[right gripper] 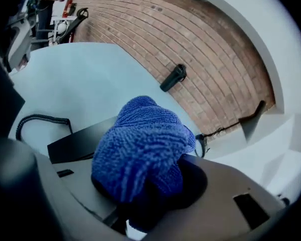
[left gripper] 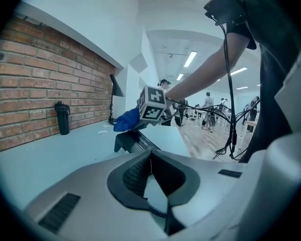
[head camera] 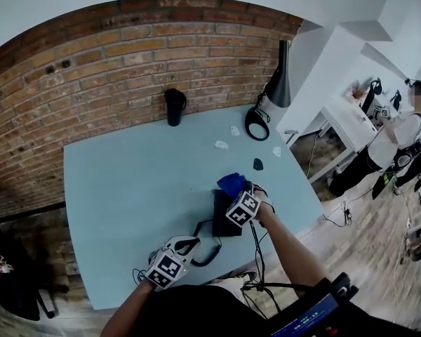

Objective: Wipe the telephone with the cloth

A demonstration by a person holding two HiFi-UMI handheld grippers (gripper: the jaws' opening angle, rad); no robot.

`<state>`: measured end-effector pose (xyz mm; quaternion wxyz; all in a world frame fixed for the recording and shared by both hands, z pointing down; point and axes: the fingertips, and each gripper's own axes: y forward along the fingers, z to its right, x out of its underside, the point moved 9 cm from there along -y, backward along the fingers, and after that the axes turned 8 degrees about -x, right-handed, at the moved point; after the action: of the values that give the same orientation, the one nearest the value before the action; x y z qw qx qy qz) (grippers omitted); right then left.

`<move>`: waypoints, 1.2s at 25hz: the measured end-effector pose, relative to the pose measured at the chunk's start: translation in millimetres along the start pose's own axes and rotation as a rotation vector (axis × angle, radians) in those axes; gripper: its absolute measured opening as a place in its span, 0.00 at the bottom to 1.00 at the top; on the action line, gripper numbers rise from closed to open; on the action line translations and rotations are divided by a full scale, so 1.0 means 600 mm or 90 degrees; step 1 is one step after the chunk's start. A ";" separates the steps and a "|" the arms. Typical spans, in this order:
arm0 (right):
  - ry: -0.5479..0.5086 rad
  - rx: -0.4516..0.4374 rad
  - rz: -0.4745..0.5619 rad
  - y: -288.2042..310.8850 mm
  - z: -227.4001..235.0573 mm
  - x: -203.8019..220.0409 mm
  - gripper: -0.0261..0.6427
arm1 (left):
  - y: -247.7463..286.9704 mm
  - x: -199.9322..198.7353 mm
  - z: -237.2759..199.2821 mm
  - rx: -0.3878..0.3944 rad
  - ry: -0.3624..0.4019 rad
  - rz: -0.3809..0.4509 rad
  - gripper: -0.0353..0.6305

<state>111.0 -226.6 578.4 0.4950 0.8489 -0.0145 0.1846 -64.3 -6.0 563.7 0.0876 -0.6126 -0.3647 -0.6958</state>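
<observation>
A black telephone [head camera: 221, 222] lies on the pale blue table [head camera: 126, 181], near its front right. My right gripper [head camera: 236, 192] is shut on a bunched blue cloth [head camera: 231, 182] and holds it against the telephone's far end. In the right gripper view the cloth [right gripper: 140, 144] fills the jaws of the right gripper [right gripper: 145, 185], with the telephone [right gripper: 75, 142] just below. My left gripper [head camera: 188, 243] is low by the front edge, beside the curled telephone cord [head camera: 209, 256]. Its jaws meet at the tips of the left gripper [left gripper: 150, 157]; a bit of cord shows behind them.
A black bottle [head camera: 174, 106] stands at the table's back by the brick wall. A black lamp [head camera: 277, 83] with a round base [head camera: 256, 123] is at the back right corner. Small white scraps [head camera: 221, 144] and a dark bit [head camera: 258, 164] lie nearby. A person [head camera: 393, 135] stands far right.
</observation>
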 end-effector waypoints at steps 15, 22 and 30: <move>0.144 -0.061 0.010 0.014 -0.026 0.018 0.29 | 0.001 0.013 -0.009 0.007 -0.011 -0.008 0.09; 0.181 -0.060 0.020 0.007 -0.047 0.029 0.29 | 0.013 0.016 0.007 0.041 -0.002 -0.019 0.09; 0.203 -0.056 0.023 0.004 -0.060 0.038 0.29 | 0.017 0.020 0.024 0.061 0.009 -0.027 0.09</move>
<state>121.0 -193.6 603.7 0.5242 0.7861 0.0410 0.3248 -50.1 -0.6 578.2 0.1047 -0.5948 -0.4097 -0.6837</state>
